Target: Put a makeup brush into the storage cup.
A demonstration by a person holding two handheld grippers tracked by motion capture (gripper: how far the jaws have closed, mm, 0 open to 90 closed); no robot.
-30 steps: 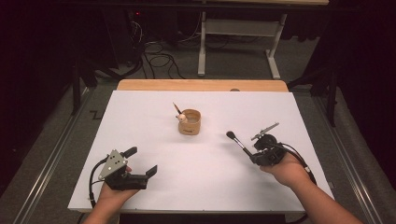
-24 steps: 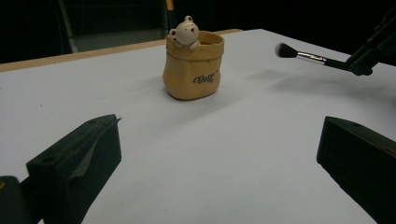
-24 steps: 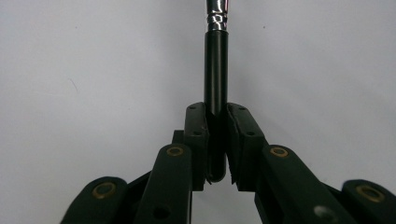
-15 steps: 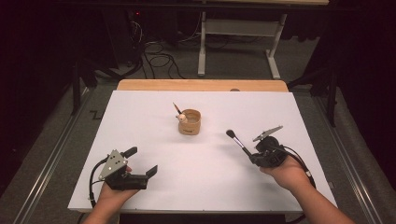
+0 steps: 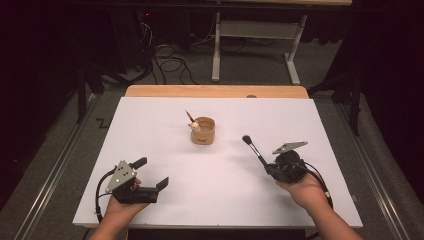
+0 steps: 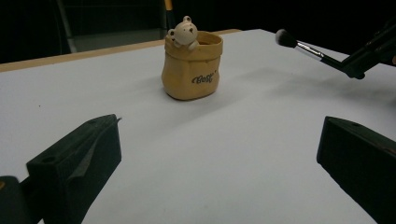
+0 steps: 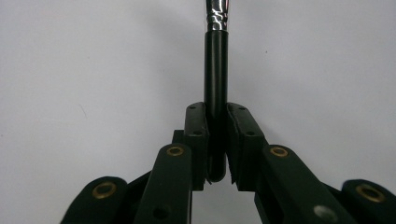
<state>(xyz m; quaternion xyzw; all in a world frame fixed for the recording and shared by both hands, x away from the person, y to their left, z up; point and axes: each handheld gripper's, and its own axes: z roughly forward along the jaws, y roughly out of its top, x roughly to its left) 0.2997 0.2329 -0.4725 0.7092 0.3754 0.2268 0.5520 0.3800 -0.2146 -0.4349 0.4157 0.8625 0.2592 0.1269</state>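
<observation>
On the white table [image 5: 165, 210], the right claw [image 5: 270, 169] grips a brush [image 5: 254, 148] pointing far-left.

White table top [image 5: 150, 130] covered most of the high view, with a wooden strip [image 5: 215, 91] along its far edge. A small dark spot [image 5: 251, 96] sat on that strip toward the right. Grey carpet floor [image 5: 260, 70] lay beyond. White metal frame legs [image 5: 295, 55] stood on the floor behind the table. Tangled black cables [image 5: 167, 62] lay left of the frame, near dark equipment with a small red light [image 5: 146, 14]. Metal rails [image 5: 47, 175] ran along the floor on the left side of the table, and another rail [image 5: 380, 175] on the right.
</observation>
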